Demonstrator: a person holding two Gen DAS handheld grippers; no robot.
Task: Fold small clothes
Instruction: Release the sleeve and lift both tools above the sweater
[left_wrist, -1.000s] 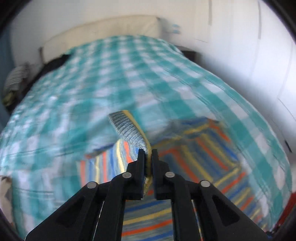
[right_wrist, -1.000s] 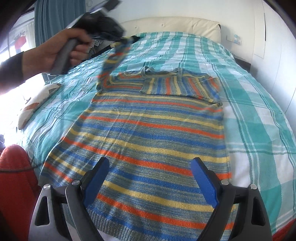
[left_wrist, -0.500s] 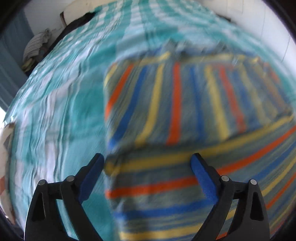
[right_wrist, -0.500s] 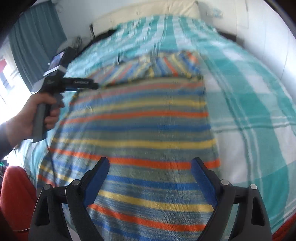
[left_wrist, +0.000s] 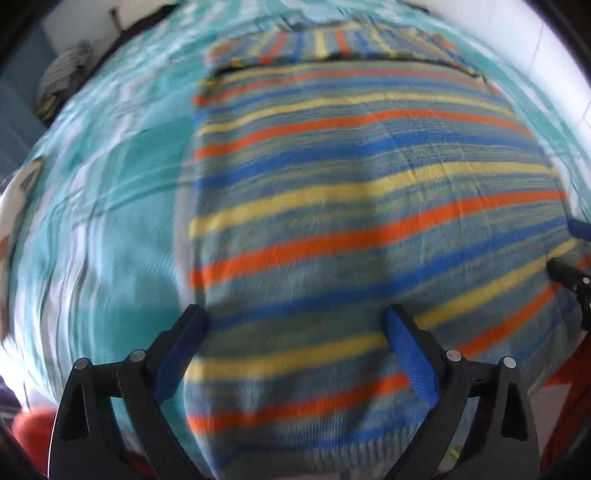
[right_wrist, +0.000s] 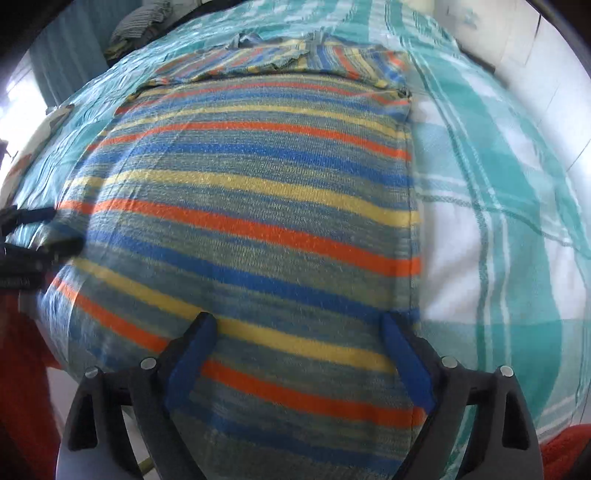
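Observation:
A sweater (left_wrist: 351, 184) (right_wrist: 251, 192) with blue, yellow and orange stripes lies flat on the teal checked bedspread (left_wrist: 110, 221) (right_wrist: 498, 221). Its sleeves (right_wrist: 280, 59) are folded across the chest at the far end. My left gripper (left_wrist: 294, 314) points down over the near left part of the sweater. Its jaws are opening wide, with only flat knit below them and nothing held. My right gripper (right_wrist: 297, 321) hangs open over the near right part, close to the side edge, and holds nothing. Each gripper shows at the other view's edge: left gripper (right_wrist: 40, 230), right gripper (left_wrist: 572, 251).
A striped folded pile (left_wrist: 62, 74) (right_wrist: 140, 22) sits at the far left by the head of the bed. A white patterned item (right_wrist: 55, 118) lies at the bed's left edge. Red fabric (right_wrist: 22, 369) is near the bottom corners. A white wall (right_wrist: 535, 74) runs along the right.
My left gripper let go of the sleeve, opened wide and swung down and back to the near left of the sweater. The sleeve now lies across the chest. My right gripper dipped closer.

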